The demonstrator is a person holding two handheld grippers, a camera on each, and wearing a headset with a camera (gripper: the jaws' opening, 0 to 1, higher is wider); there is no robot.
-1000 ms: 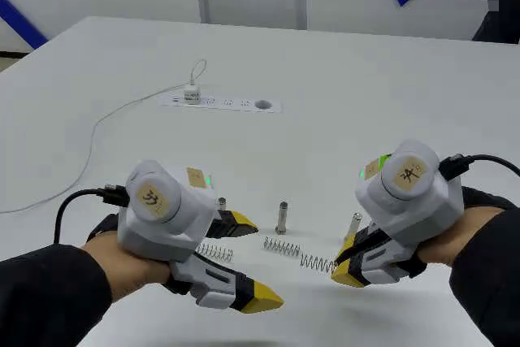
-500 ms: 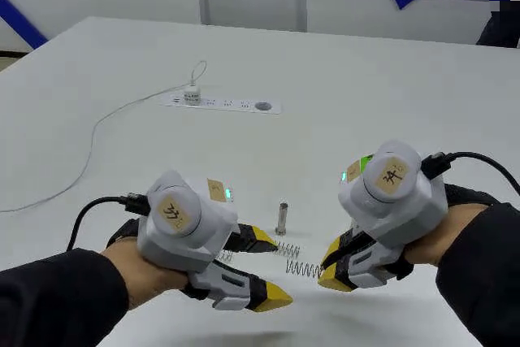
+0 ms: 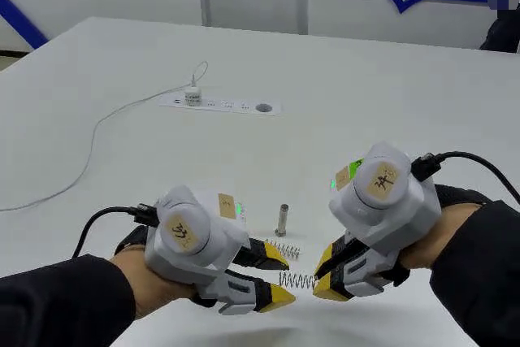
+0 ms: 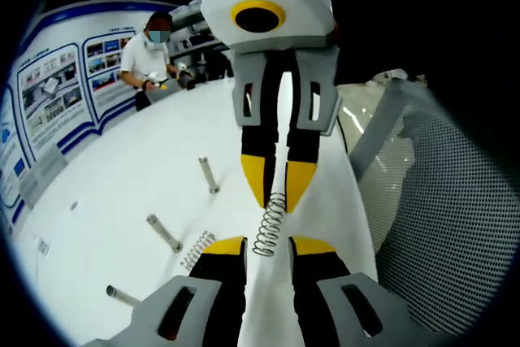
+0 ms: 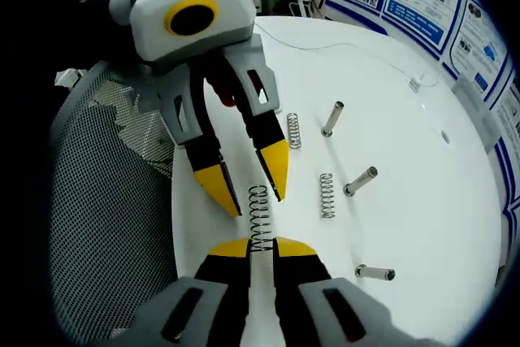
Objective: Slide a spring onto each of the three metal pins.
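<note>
Just in front of the pin [image 3: 282,219], your right gripper [image 3: 323,275] pinches one end of a spring [image 3: 297,280]. Your left gripper [image 3: 283,275] stands narrowly open around the other end.

left gripper [image 4: 268,244] fingers apart around spring [image 4: 270,221] | right gripper [image 4: 276,188] pinches its far end | three pins [image 4: 162,232] stand nearby on counter [image 4: 114,176]

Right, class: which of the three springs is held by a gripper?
The spring clamped in the right gripper, its far end between the open jaws of the left gripper. The other two springs lie loose on the table.
</note>
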